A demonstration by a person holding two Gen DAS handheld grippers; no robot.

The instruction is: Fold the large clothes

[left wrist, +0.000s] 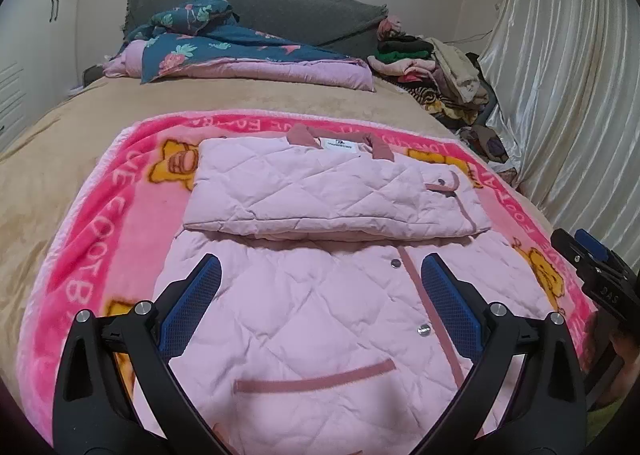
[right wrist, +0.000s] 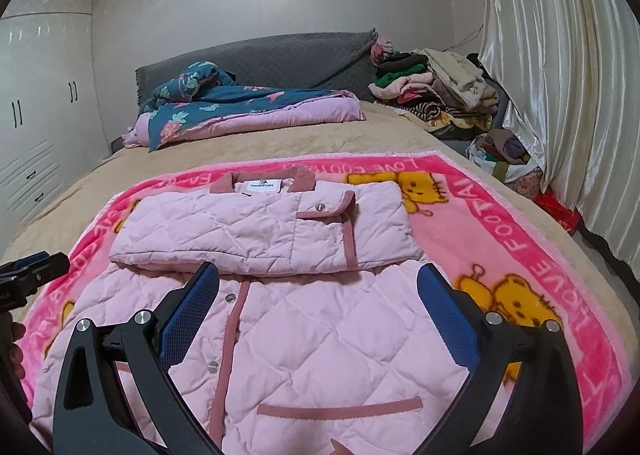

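jacket [left wrist: 320,315] – matt quilted cloth | blanket [left wrist: 100,255] – fuzzy fleece, probably | curtain [right wrist: 560,75] – glossy satin

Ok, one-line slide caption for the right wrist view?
Open right gripper hovers over a pink quilted jacket, sleeves folded across its chest, on a pink cartoon blanket.

Pink quilted jacket [right wrist: 280,319] spread flat on a bright pink cartoon blanket [right wrist: 500,223], collar end farthest away, sleeves folded across the chest into a band. Right gripper [right wrist: 318,281] poised over the jacket's middle, blue-padded fingers [right wrist: 192,307] spread wide, nothing between them. Left gripper [right wrist: 32,269] just showing at the left edge (too little visible to judge its jaws). Beyond, on the tan bed [right wrist: 280,139]: a blue floral quilt [right wrist: 240,105] against the grey headboard [right wrist: 280,59], a heap of mixed clothes [right wrist: 432,89] beside the satin curtain [right wrist: 560,75].
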